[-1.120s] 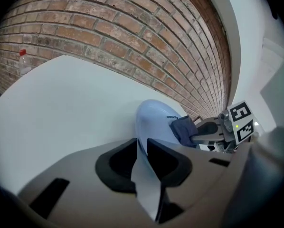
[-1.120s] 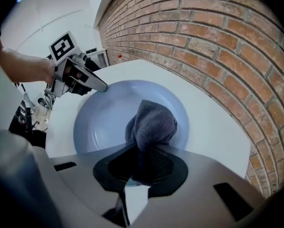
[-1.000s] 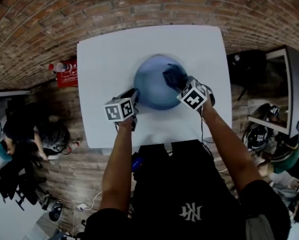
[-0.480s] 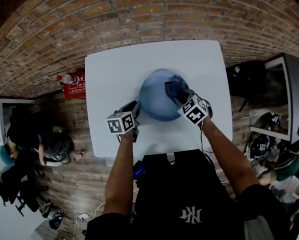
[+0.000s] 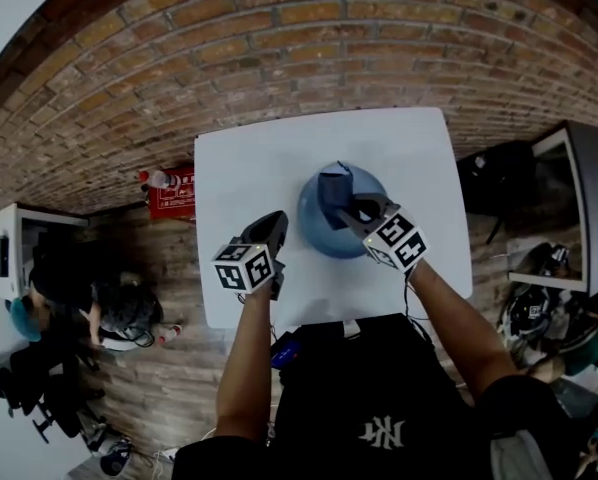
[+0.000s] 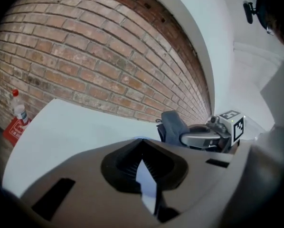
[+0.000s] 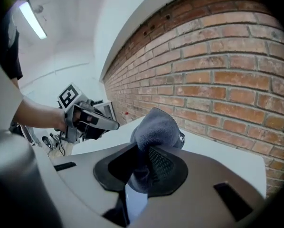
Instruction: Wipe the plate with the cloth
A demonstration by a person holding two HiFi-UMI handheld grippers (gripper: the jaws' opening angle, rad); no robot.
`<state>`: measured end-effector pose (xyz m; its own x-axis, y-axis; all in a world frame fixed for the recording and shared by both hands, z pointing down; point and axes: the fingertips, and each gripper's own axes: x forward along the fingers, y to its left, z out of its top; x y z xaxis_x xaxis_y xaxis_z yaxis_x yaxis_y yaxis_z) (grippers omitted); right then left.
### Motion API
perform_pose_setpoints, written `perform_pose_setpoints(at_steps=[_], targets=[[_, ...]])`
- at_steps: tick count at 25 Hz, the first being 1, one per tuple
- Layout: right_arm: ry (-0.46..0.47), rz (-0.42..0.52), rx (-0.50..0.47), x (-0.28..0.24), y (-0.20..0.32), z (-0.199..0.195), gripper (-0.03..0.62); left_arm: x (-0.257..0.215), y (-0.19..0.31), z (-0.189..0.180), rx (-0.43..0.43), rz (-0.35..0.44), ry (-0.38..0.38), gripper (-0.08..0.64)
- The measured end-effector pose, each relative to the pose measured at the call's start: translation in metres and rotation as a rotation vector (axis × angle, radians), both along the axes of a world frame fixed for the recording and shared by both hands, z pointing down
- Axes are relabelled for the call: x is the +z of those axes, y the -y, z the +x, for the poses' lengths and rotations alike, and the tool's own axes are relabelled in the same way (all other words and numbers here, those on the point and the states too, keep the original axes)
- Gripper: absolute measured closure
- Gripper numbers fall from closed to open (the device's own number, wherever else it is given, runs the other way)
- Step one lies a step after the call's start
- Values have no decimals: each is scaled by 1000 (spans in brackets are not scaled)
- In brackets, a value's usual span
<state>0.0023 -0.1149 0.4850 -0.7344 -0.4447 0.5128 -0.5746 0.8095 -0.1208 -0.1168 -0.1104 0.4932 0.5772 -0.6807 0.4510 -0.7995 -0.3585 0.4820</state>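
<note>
Plate (image 5: 324, 236) lies on the counter (image 5: 249, 168) under the right gripper (image 5: 357, 208), whose jaws pinch the cloth (image 5: 334, 186) above it. The left gripper (image 5: 275, 226) has just closed its jaws on nothing, beside the plate. Wiping seems paused; next, bring the cloth down onto it.

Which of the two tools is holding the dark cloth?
The right tool: its jaws clamp the cloth. The left tool has just closed on nothing.
</note>
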Motion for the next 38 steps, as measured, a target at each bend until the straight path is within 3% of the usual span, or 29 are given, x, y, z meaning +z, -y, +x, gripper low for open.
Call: perform_pose_setpoints(at_steps=[5, 12, 19, 25, 32, 38], targets=[[141, 70, 3, -67, -4, -6, 526, -60, -2, 9, 74, 144, -29, 558], [308, 152, 61, -149, -29, 13, 526, -150, -39, 24, 252, 422, -87, 558], [424, 251, 95, -200, -80, 32, 526, -221, -85, 14, 343, 598, -124, 558], [478, 282, 114, -223, -125, 51, 526, -234, -124, 10, 367, 640, -125, 558], [532, 339, 77, -244, -180, 86, 526, -231, -178, 15, 315, 628, -102, 558], [555, 273, 60, -219, -241, 121, 526, -225, -233, 59, 267, 624, -129, 558]])
